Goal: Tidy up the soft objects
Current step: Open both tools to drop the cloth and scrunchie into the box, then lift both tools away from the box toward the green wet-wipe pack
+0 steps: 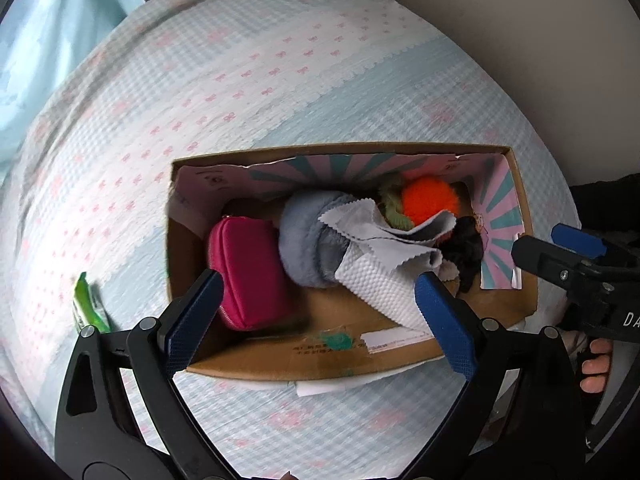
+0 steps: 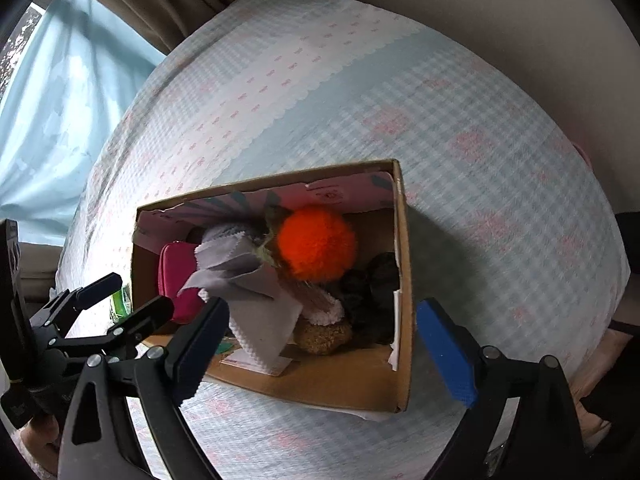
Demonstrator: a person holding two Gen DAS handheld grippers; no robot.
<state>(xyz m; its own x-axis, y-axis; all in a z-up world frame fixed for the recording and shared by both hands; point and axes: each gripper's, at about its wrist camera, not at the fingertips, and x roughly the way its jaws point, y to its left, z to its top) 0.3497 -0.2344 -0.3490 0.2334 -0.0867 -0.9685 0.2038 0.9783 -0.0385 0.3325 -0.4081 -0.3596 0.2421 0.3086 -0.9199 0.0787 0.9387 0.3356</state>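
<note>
A cardboard box (image 1: 320,356) stands on the bed and holds soft things: a magenta pouch (image 1: 248,272), a grey-blue plush (image 1: 308,240), a white and grey cloth (image 1: 384,264), an orange pompom (image 1: 430,198) and a black fuzzy item (image 1: 464,252). My left gripper (image 1: 320,308) is open and empty above the box's near side. In the right wrist view the box (image 2: 332,384), pompom (image 2: 316,242), cloth (image 2: 256,312), pouch (image 2: 176,280) and a tan plush (image 2: 322,336) show. My right gripper (image 2: 320,344) is open and empty over the box's near right corner.
A green packet (image 1: 86,304) lies on the checked bedspread (image 1: 280,80) left of the box. A pale blue curtain (image 2: 60,100) hangs at the far left. A beige wall (image 2: 500,20) runs behind the bed. The bed edge is near the right.
</note>
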